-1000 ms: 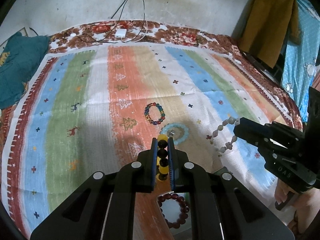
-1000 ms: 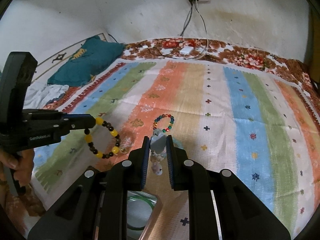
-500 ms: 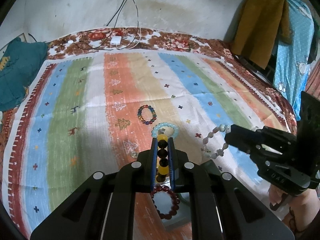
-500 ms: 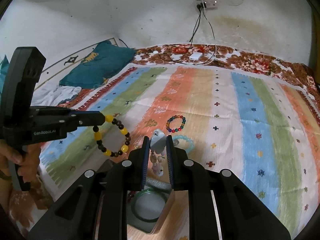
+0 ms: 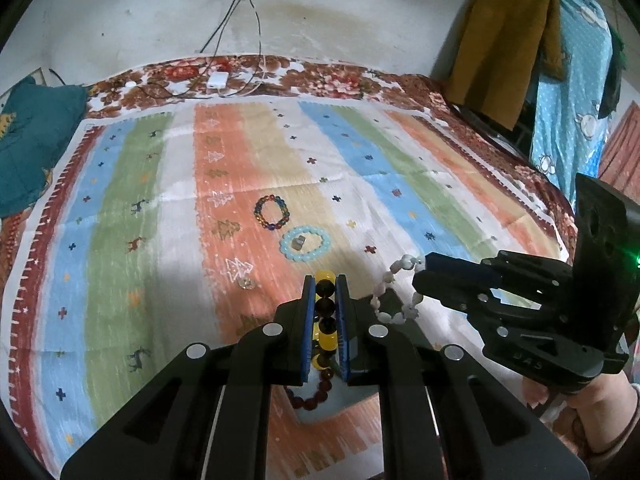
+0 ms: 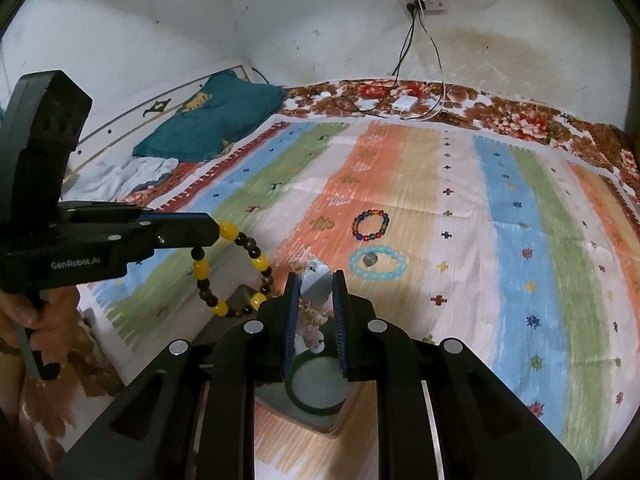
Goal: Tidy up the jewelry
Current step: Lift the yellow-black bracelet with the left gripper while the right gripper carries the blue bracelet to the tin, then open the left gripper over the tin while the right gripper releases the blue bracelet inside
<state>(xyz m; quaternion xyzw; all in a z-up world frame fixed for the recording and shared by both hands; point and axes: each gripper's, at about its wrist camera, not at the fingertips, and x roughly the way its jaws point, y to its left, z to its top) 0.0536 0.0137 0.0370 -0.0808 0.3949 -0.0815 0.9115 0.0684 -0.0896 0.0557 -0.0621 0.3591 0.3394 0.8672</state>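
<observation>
My left gripper (image 5: 325,280) is shut on a yellow-and-dark bead bracelet (image 5: 325,312), which also hangs from it in the right wrist view (image 6: 232,268). My right gripper (image 6: 316,276) is shut on a pale shell bracelet (image 6: 314,304), seen in the left wrist view (image 5: 394,292). Both hang above an open box; below the left gripper lies a dark red bead bracelet (image 5: 314,394), below the right a green bangle (image 6: 316,388). A multicoloured bracelet (image 5: 272,211) and a light blue bracelet (image 5: 306,243) lie on the striped blanket (image 5: 140,240).
A small grey piece (image 5: 298,242) lies inside the light blue bracelet. A small clear bit (image 5: 245,283) lies on the orange stripe. A teal pillow (image 6: 208,120) sits at the far left, a white charger (image 5: 218,79) with cables by the wall, hanging clothes (image 5: 504,40) at the right.
Both grippers have drawn back and up with their bracelets, so the bracelets on the blanket look farther off. The box with the red bracelet and green bangle has come more into view.
</observation>
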